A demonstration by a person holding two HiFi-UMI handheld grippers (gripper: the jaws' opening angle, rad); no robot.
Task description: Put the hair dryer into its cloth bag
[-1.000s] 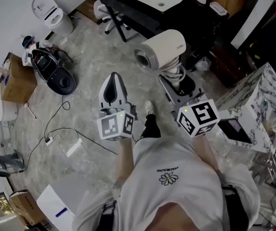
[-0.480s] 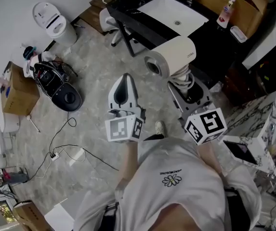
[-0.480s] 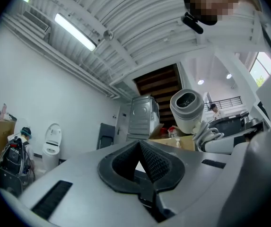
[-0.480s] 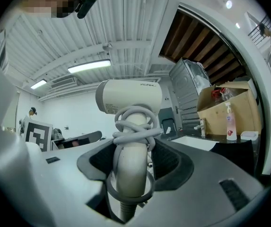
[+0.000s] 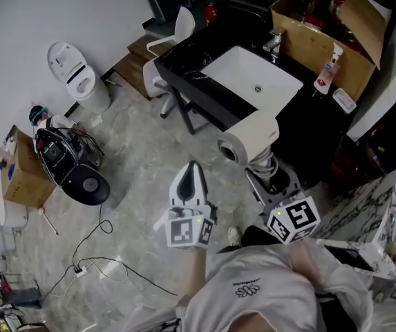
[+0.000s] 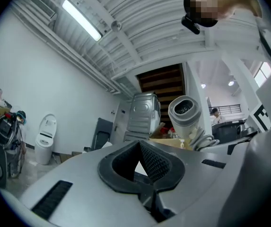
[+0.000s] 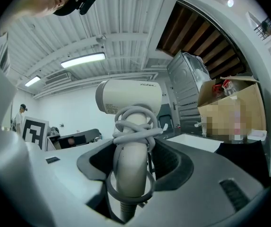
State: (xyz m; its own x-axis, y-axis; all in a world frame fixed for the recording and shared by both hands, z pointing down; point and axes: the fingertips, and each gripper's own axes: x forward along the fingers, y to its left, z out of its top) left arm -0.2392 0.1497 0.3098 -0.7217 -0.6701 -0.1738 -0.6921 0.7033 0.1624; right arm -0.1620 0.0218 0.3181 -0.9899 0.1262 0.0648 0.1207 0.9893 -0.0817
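The biggest change is in the surroundings. Across the last second the person has walked on over the marbled floor (image 5: 135,151), and the black tabletop (image 5: 198,81), earlier only partly in the head view, now lies fully in it just ahead. Its white basin (image 5: 253,81) is in view whole, and an open cardboard box (image 5: 315,43) shows at the tabletop's far end. The toilet (image 5: 73,78) by the wall has kept its place at the left.

Both claws have travelled forward with the person, side by side and roughly level. The hair dryer (image 5: 251,138) has not shifted in its hold. The right claw (image 7: 134,167) grasps it by the handle, nozzle up, with the cord (image 7: 133,126) wound in loops round the handle just above the jaws. The left claw (image 6: 140,162) stays clenched on nothing, with only open room showing past its tips.

No cloth bag appears in any view, so this looks like carrying, with the dryer well secured but nowhere near bagged. The bag is probably somewhere on or near the tabletop. Once it is found, the left claw will likely have to release and take the bag's mouth so the dryer can go in.
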